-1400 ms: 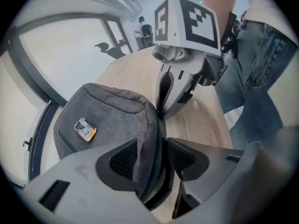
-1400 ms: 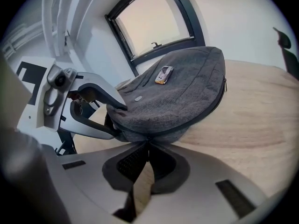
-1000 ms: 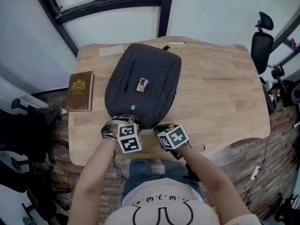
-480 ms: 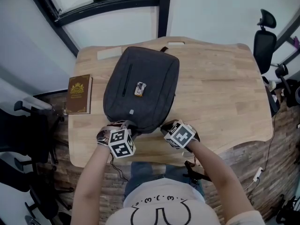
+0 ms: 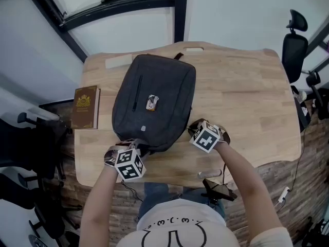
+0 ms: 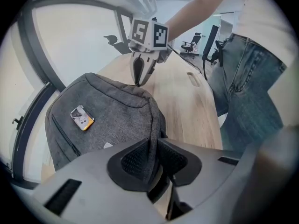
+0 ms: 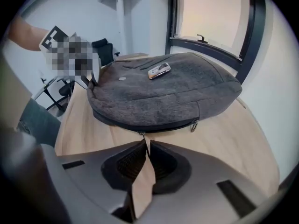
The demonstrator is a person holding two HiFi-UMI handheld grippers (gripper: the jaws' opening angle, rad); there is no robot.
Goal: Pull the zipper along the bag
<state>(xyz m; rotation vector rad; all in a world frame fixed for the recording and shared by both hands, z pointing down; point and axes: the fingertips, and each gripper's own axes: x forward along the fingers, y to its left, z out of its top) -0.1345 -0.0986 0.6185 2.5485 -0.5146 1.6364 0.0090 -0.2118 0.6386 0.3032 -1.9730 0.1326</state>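
Over on the wooden table (image 5: 247,96), the grey bag (image 5: 159,81) lies flat with its front side up and its top end pointing away from the person. It sits toward the left half of the tabletop. There's a little orange-and-white tag (image 5: 151,102) on the front panel. A brown book (image 5: 85,107) lies off to the bag's left, right at the table edge and not touching the bag.

The left gripper (image 5: 135,146) is at the near left corner of the bag. Its jaws have just been closing. In the left gripper view they're clamped on a raised fold of the grey fabric along the bag's edge, pads pressing in from both sides.

The right gripper (image 7: 145,146) is at the bag's near right side, pointing steeply down at the side seam. Its jaws have just been opening. The zipper pull (image 7: 140,135) hangs off the dark zipper line right at the jaw tips and dips into the slit between them. You can see bare table wood through that slit, so it looks like the pads have let go of it, though it's thin and honestly hard to be sure. A second zipper pull (image 7: 193,124) hangs further along the same zipper line, toward the bag's top end and clear of the gripper.
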